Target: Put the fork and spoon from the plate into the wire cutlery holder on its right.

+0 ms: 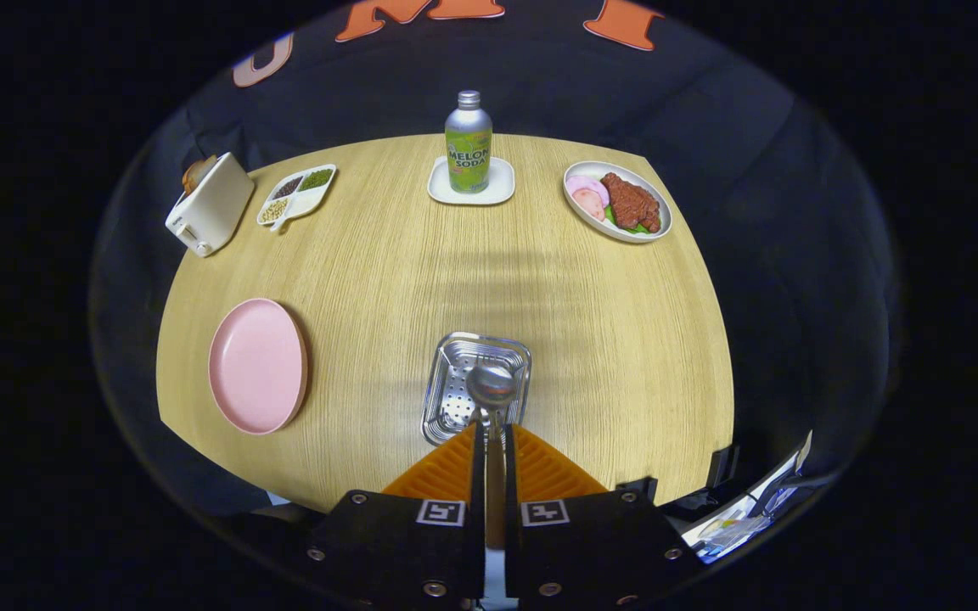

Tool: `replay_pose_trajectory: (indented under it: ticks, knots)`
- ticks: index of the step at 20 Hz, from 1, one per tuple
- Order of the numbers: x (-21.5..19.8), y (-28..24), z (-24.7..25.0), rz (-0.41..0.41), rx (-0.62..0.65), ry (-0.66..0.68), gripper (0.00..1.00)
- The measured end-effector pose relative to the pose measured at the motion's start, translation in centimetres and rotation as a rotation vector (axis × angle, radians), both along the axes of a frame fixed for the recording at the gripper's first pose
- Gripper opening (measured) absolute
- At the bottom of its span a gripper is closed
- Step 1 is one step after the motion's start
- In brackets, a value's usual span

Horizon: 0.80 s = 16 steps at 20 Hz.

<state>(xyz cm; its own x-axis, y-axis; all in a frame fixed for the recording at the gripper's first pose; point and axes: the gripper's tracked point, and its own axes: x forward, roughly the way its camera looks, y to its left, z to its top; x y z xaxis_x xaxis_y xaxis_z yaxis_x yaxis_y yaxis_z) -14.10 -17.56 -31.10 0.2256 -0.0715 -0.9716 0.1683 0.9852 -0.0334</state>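
Note:
My gripper (493,437) is shut on the handle of a metal spoon (491,383), whose bowl sticks out just ahead of the fingertips. The spoon's bowl hangs over the open top of the metal cutlery holder (455,399), a square perforated container seen from above, right under the fingers. A pink plate (256,365) lies on the wooden table to the left of the holder, with nothing on it. I see no fork; the inside of the holder is partly hidden by the spoon and fingers.
At the table's far side stand a melon soda bottle (468,142) on a white coaster, a plate of meat and ham (618,202) to the right, and a divided dish of beans (295,193) plus a white toaster (209,204) to the left.

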Motion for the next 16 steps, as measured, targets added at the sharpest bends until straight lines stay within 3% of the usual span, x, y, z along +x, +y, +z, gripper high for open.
replay_pose_trajectory:
  ticks: [8,16]
  knots:
    - [4.8,-1.0,3.7,-0.065,-0.026,-0.262,0.10]
    - [11.2,-0.1,13.3,-0.142,0.018,-0.702,0.13]
